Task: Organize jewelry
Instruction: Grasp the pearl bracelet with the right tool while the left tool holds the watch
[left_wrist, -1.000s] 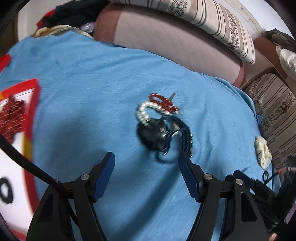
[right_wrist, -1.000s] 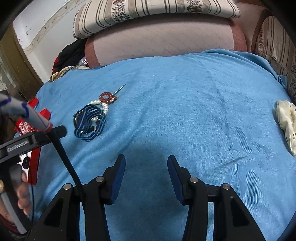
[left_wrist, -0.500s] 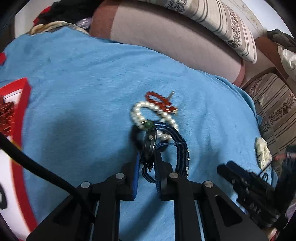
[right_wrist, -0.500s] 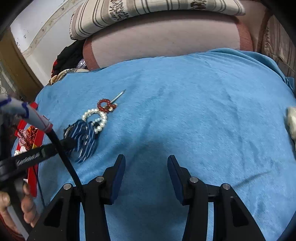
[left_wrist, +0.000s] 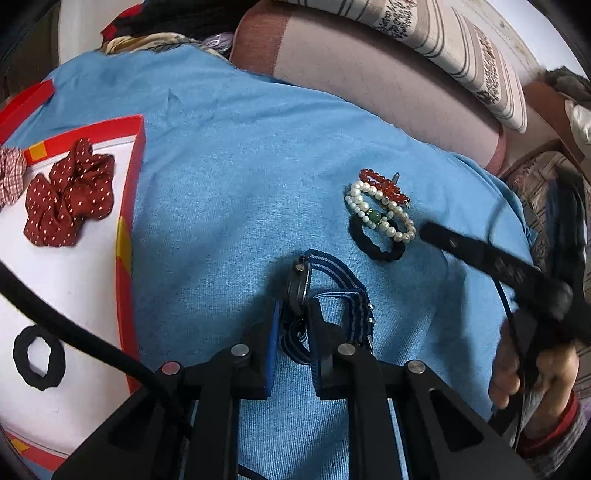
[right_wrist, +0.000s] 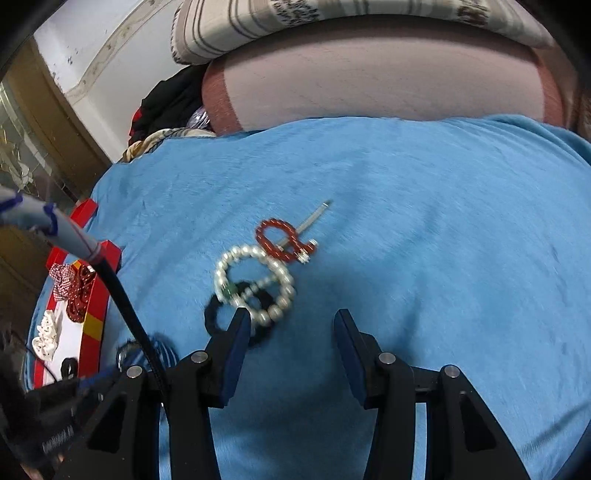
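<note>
Watch (left_wrist: 301, 291) now off the pile, clenched between left fingers (left_wrist: 271, 328); right fingers (right_wrist: 347, 332) seemingly released.

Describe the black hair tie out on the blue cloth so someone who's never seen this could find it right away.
On the blue cloth, find the small heap of beaded pieces in the middle. The black hair tie lies at its near edge, partly under the white pearl bracelet. It is the only plain dark fabric loop there; the red bead clip beyond is shiny and beaded.

left gripper (left_wrist: 293, 325) fingers clamp blue-strap watch (left_wrist: 299, 284) | pearl bracelet (left_wrist: 380, 210) on blue cloth (left_wrist: 229, 192)
</note>
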